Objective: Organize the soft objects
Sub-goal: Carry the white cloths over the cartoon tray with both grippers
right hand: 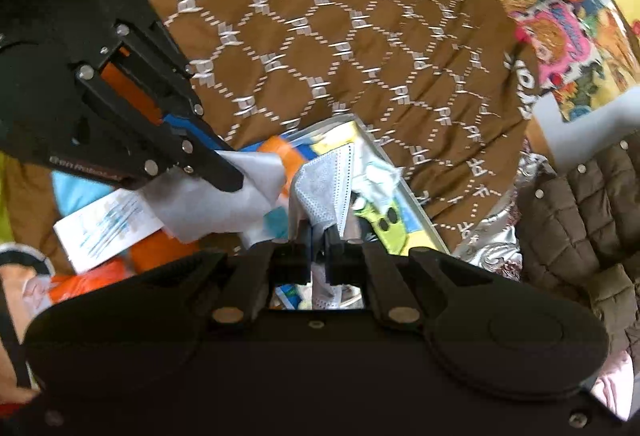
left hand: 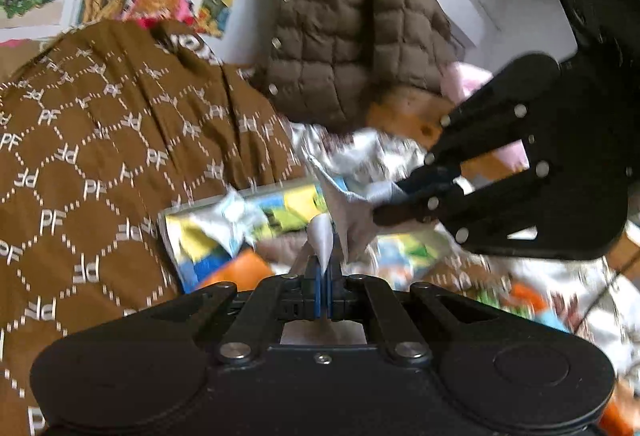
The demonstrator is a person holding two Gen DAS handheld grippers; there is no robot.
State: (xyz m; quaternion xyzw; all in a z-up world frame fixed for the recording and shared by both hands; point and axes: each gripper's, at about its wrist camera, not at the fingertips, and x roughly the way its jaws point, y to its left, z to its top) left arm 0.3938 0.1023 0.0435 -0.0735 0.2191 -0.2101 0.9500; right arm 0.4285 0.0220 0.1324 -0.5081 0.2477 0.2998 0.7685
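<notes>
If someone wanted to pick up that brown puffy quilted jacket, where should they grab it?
Probably the quilted jacket is best pinched at its snap-studded front edge, coming from the side of the patterned brown cloth. That edge faces open space and looks thin enough to fit between closed fingers; the puffy middle seems too bulky.

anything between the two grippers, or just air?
A pale face mask spans it: left gripper and right gripper each pinch an end. Both wrist views show this.

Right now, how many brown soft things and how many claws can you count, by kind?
Brown patterned cloth: 1
Brown quilted jacket: 1
Claws, the left claw and the right claw, each pinching the pale fabric piece: 2
Total: 4
</notes>
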